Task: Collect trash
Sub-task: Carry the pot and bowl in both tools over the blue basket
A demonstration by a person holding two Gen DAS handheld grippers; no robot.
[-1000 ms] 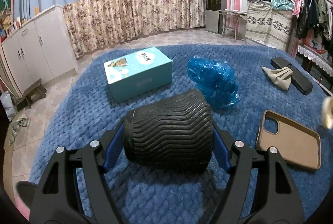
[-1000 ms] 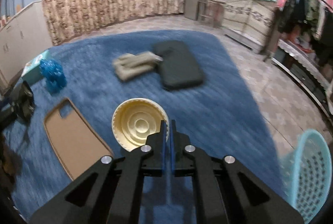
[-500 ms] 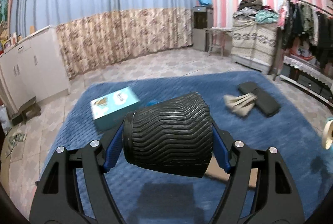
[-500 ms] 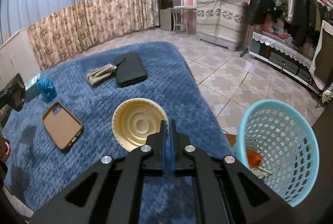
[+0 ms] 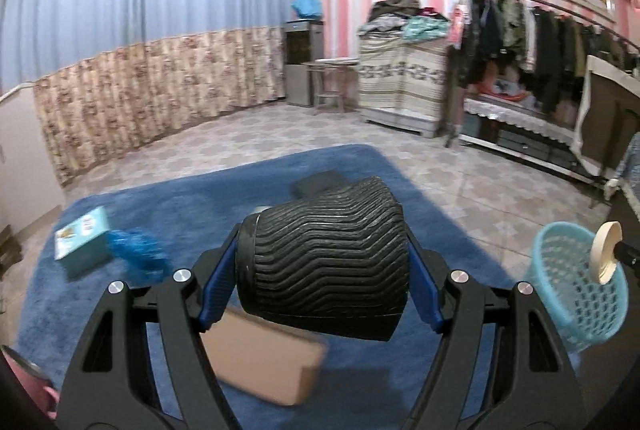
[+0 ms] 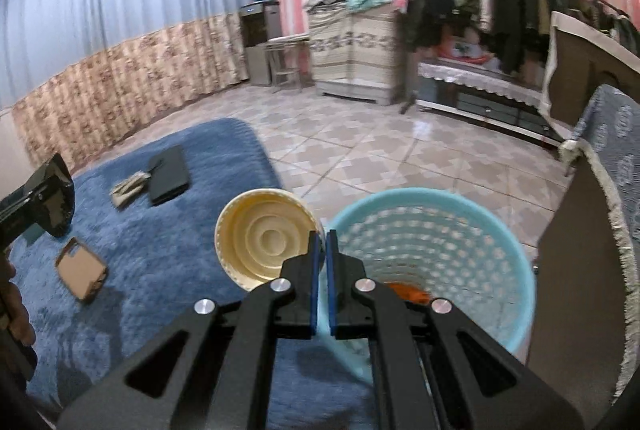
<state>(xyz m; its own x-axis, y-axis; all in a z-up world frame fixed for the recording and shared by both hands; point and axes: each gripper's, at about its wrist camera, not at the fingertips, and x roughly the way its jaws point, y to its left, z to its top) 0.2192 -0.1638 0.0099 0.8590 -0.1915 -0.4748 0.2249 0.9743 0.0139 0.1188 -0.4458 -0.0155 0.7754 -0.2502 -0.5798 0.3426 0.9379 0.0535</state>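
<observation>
Item one: my left gripper [image 5: 322,270], jaws clamped on a black ribbed cup [image 5: 324,266], held above the blue rug [image 5: 192,206]. Item two: my right gripper [image 6: 322,246], jaws together on the rim of a cream lid [image 6: 262,236], just beside the light-blue basket [image 6: 500,230], which stands off the rug's edge.

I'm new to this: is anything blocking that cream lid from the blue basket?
Nothing visible does. The cream lid, pinched by the right gripper, hangs beside the blue basket, whose open mouth holds only something orange at the bottom.
</observation>
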